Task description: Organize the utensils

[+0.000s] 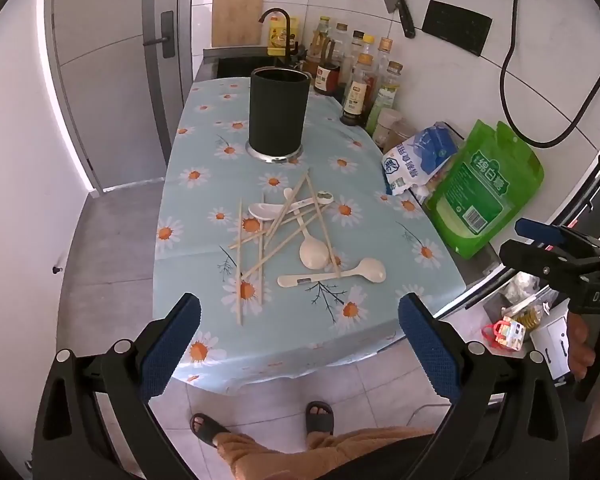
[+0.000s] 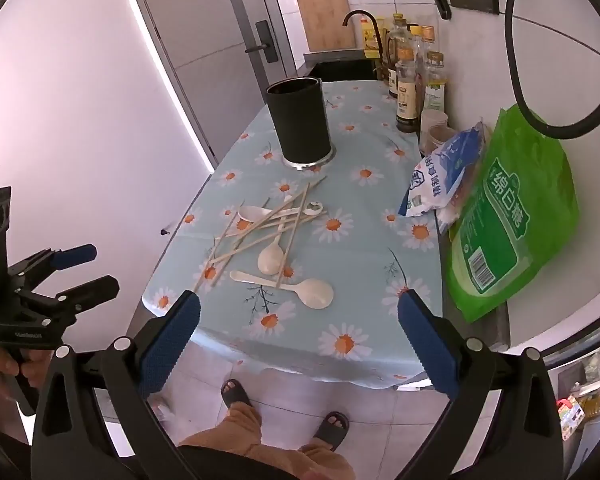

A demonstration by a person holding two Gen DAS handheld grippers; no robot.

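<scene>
Both grippers hang above the near edge of the table (image 1: 204, 184), angled down at it, nothing between the fingers of either one. The left gripper (image 1: 300, 314) has its blue pads spread wide and bare; same story on the right gripper (image 2: 299, 314), fingers wide apart and empty. On the daisy-print cloth lies the jumble: wooden chopsticks (image 1: 260, 240) criss-crossed in a loose heap, white spoons tangled among them. One large spoon (image 1: 332, 276) sits nearest the edge, lying crosswise, clear of most of the sticks; another spoon (image 1: 312, 250) has its bowl poking out from under a chopstick. Farther back stands the dark round holder (image 1: 278, 114), upright on a metal base, well apart from the heap; whether anything is inside is hard to tell from here. To the right, a green bag (image 1: 484, 188) and a blue-white pouch (image 1: 420, 156) lean by the wall, bottles (image 1: 360, 80) lined up behind
</scene>
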